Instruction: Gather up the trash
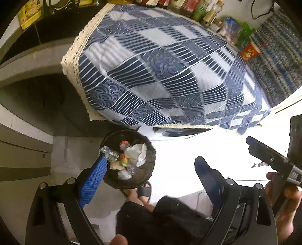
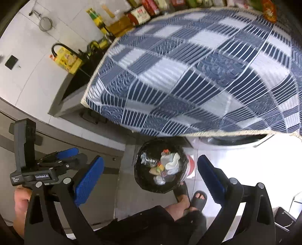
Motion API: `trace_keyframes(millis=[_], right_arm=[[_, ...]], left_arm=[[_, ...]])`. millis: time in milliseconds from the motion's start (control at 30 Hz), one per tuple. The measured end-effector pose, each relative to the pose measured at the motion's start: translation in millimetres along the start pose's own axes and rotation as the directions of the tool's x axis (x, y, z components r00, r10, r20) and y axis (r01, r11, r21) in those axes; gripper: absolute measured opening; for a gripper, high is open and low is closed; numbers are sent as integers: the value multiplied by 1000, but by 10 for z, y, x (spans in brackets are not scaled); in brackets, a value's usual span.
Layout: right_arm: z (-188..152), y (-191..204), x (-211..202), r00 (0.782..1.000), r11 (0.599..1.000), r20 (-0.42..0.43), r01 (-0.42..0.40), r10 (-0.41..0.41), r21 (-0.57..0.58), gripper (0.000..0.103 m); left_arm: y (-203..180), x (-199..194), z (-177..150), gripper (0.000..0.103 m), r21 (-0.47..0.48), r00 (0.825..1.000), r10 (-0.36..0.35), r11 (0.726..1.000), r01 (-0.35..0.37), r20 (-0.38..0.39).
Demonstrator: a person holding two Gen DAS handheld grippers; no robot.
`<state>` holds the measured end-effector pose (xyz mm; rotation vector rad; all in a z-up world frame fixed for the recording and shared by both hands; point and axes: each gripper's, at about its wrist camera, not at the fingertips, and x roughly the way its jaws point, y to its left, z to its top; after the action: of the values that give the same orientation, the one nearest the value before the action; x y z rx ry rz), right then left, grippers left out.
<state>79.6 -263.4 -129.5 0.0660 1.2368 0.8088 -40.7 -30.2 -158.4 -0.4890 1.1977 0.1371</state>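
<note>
Landmark: the black-lined trash bin [image 1: 130, 159] on the pale tiled floor. Left of the bin, grey cabinet fronts [image 1: 24, 143] run along the floor, and above them on the worktop sits a yellow box [image 2: 66, 60] beside a black curved faucet [image 2: 62, 48]. The left gripper [image 1: 151, 181] hangs above the bin, pointing steeply down; its blue-padded jaws stand wide apart with nothing between them, the left pad overlapping the bin's left rim in the left wrist view without visibly touching it. Inside the bin: a crumpled foil ball [image 1: 109, 153] at the left, a white crumpled paper [image 1: 138, 153] near the middle, small orange and yellow wrappers [image 1: 123, 160], and clear plastic scraps [image 1: 124, 174] toward the near rim. Directly behind and above the bin, a table under a blue-and-white checked cloth [image 1: 160, 71] with a cream fringe overhangs it; the cloth top is bare. A row of bottles and packets [image 2: 147, 11] lines the counter behind the table. Just below the bin, the person's feet in dark slides [image 2: 198, 201] stand on the tiles. The right gripper [image 2: 151, 181] is also above the bin, jaws spread wide and empty. Right of the bin the floor is washed out by glare; a red-and-white container [image 2: 190, 166] shows just beside its right rim.
</note>
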Motion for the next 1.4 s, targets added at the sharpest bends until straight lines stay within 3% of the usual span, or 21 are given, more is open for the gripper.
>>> trace_keyframes(millis=[167,267,567,967,1400], right_arm=[[-24,-67,-338,998,1000,62,-4,4,-8,98],[-16,-30,-566,994,997,105,46,-40,-55,98],[60,147,-1111,977,992,207,75,-53,-98,98],[198,473,-1407,951,984,283,155,-123,-91,98],[339,736,-1552,938,971,315,196,-146,-134,98]], left_arm=[[-217,-204,-16,91,38,999,26,999,-28,46],[-391,-379,-28,91,74,995,45,996,-51,84],[-740,-877,5,91,138,981,29,989,-57,193],[-846,-1294,183,91,225,964,-17,973,-45,267],[-780,-1520,215,91,213,947,-26,976,-45,320]])
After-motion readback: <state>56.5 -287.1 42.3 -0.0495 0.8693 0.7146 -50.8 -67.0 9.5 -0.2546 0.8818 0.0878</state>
